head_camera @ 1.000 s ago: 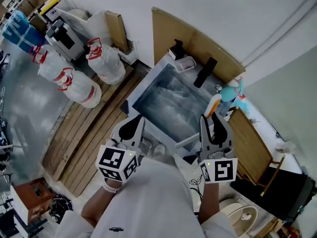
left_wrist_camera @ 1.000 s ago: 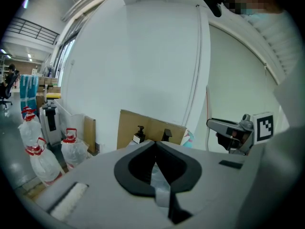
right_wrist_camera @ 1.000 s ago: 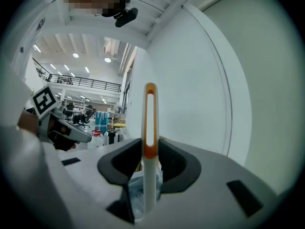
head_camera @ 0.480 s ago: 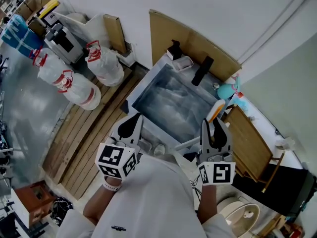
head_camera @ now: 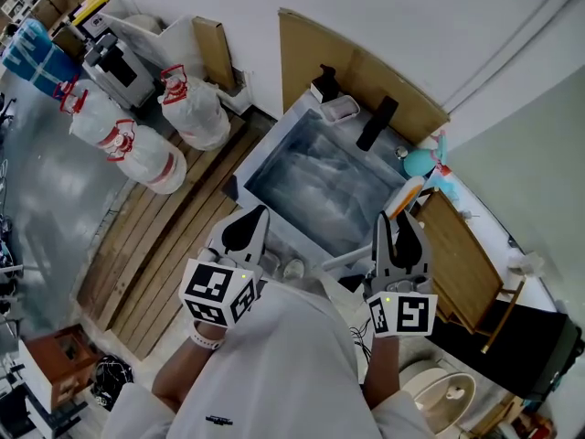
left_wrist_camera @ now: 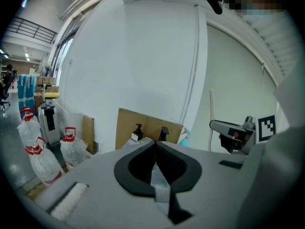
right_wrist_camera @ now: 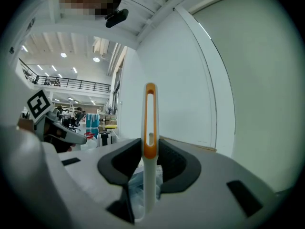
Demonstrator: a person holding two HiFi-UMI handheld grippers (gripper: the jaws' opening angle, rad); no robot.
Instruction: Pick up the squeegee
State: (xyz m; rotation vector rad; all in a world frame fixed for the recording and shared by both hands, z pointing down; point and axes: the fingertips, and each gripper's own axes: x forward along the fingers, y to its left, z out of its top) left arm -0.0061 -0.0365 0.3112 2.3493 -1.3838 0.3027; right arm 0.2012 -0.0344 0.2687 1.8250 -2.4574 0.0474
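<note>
Jaws of right gripper (right_wrist_camera: 149, 147) gripping squeegee (right_wrist_camera: 149, 180) as before, left gripper (left_wrist_camera: 155, 149) closed

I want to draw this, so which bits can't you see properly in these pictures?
- Blade of the squeegee: in the right gripper view only the white and orange handle shows; the rest is hidden down behind the right tool.
- The same blade, head view: the right tool covers it.
- Label on the pump bottle: head view, too small to read.
</note>
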